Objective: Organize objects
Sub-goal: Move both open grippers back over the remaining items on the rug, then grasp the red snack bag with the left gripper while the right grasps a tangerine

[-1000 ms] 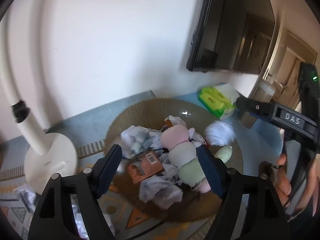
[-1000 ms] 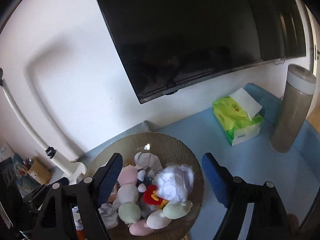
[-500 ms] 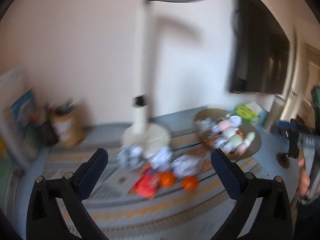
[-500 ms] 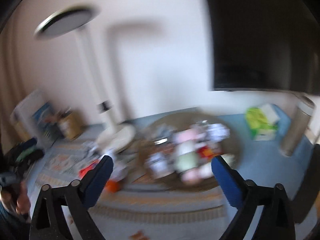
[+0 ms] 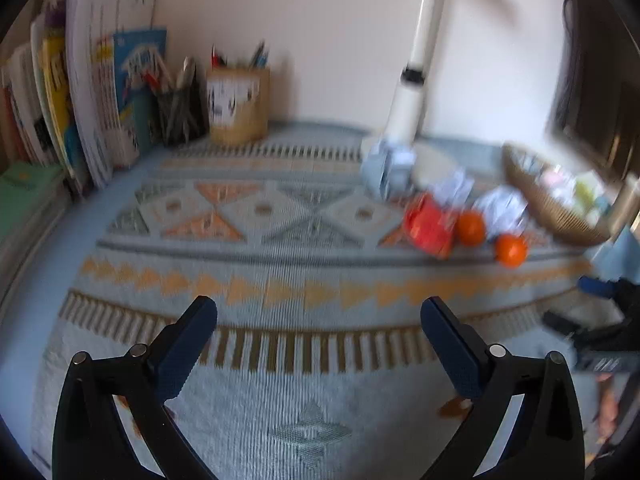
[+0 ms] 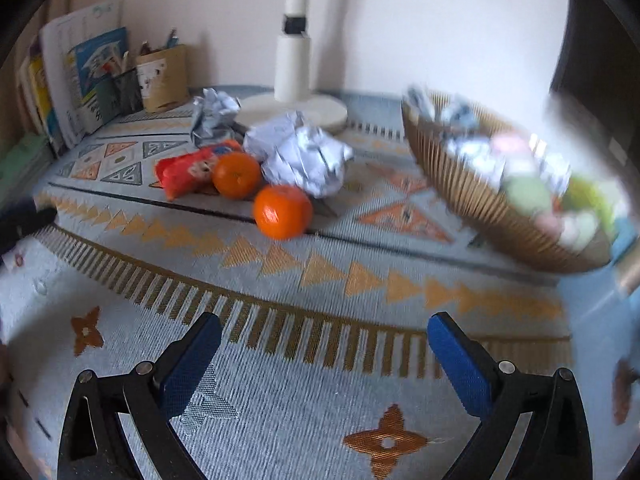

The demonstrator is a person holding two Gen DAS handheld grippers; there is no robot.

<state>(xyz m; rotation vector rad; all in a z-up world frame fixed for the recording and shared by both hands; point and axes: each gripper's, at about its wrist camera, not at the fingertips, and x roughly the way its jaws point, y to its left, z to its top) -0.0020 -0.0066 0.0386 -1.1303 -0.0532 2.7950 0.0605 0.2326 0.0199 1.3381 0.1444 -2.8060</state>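
Note:
Two oranges (image 6: pixel 282 211) (image 6: pixel 236 175) lie on the patterned mat beside a red snack bag (image 6: pixel 188 172) and crumpled paper balls (image 6: pixel 304 154). They also show in the left wrist view, oranges (image 5: pixel 510 250) (image 5: pixel 471 227) and red snack bag (image 5: pixel 428 227). A woven basket (image 6: pixel 472 196) full of soft toys and paper stands to the right, also seen in the left view (image 5: pixel 548 208). My left gripper (image 5: pixel 318 320) is open and empty low over the mat. My right gripper (image 6: pixel 324 338) is open and empty, short of the oranges.
A white lamp base and pole (image 6: pixel 294 68) stand behind the pile. Books (image 5: pixel 92 92) and pencil holders (image 5: pixel 238 106) line the back left wall. A dark screen (image 5: pixel 596 92) hangs at the right. The right gripper shows at the left view's right edge (image 5: pixel 600 320).
Both grippers have pulled back from over the basket and dropped low over the mat. The view now takes in the oranges, the snack bag and the books.

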